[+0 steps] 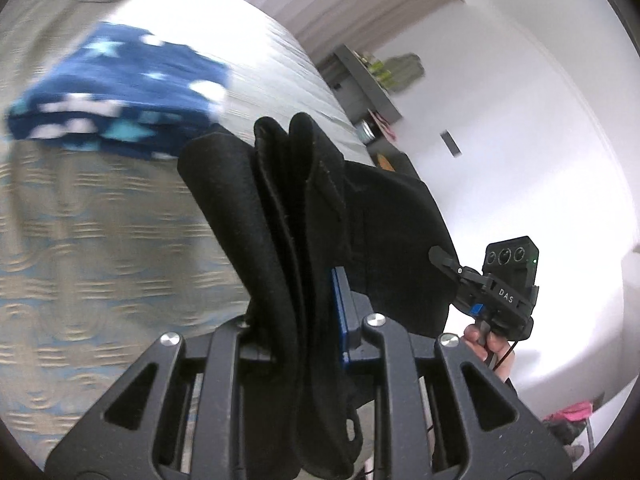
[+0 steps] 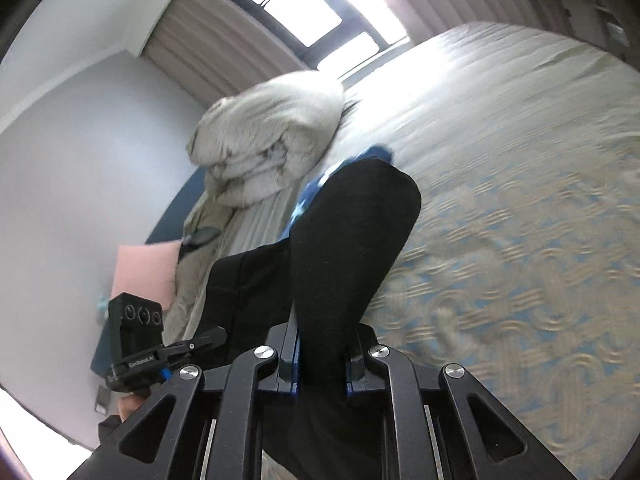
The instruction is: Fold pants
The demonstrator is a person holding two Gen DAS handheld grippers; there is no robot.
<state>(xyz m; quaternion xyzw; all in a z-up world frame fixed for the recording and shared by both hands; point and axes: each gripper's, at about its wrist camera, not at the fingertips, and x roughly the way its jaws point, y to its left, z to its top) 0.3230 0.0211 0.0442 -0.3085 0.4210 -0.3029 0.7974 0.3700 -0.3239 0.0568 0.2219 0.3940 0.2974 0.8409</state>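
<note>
The black pants hang bunched between both grippers, lifted above the bed. My left gripper is shut on a thick fold of the pants, which hides its fingertips. My right gripper is shut on another bunch of the black pants. The right gripper also shows in the left wrist view at the lower right, and the left gripper shows in the right wrist view at the lower left. The pants stretch between the two.
The bed's cream and blue patterned cover lies below. A folded blue star-patterned cloth lies on it. A rolled grey blanket and a pink pillow are at the bed's head. A shelf stands by the wall.
</note>
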